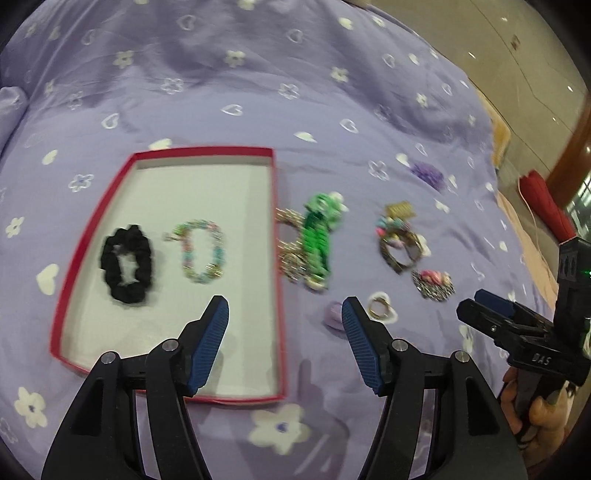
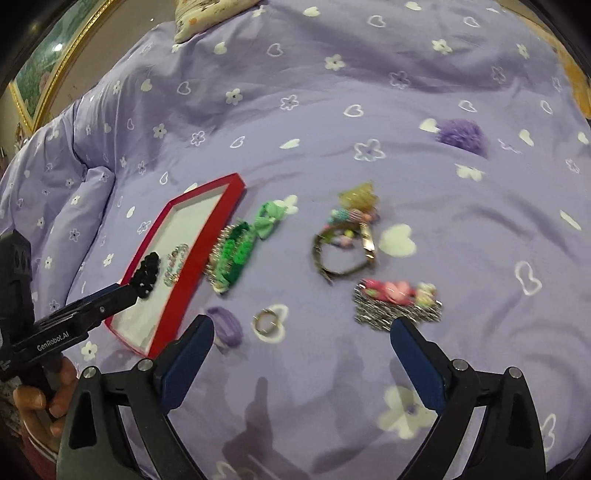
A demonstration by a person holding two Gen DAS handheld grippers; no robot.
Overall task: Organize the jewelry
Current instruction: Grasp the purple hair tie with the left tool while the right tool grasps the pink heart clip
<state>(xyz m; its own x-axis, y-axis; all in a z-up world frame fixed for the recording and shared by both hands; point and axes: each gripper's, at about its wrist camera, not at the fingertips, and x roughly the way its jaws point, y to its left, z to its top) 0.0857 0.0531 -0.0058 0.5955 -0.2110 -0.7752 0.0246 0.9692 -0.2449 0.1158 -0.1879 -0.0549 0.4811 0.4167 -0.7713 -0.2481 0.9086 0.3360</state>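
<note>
A red-rimmed tray [image 1: 275,206] [image 2: 236,184] lies on the purple bedspread. In it are a black scrunchie [image 1: 126,264] [image 2: 146,275] and a pastel bead bracelet [image 1: 202,250] [image 2: 176,264]. Right of the tray lie a green bow hair piece [image 1: 317,236] [image 2: 240,247], a dark bangle with beads [image 1: 400,243] [image 2: 343,251], a pink clip on silver mesh [image 1: 434,282] [image 2: 397,301], a small gold ring [image 1: 380,308] [image 2: 266,321] and a purple hair tie [image 1: 334,314] [image 2: 226,325]. My left gripper [image 1: 284,317] is open and empty over the tray's right edge. My right gripper [image 2: 301,334] is open and empty above the bedspread.
A purple pom-pom [image 1: 428,173] [image 2: 461,136] lies farther back on the bed. The bed's right edge drops to a tiled floor [image 1: 535,55]. A red object [image 1: 546,206] lies beside the bed. A pillow [image 2: 207,14] sits at the bed's far end.
</note>
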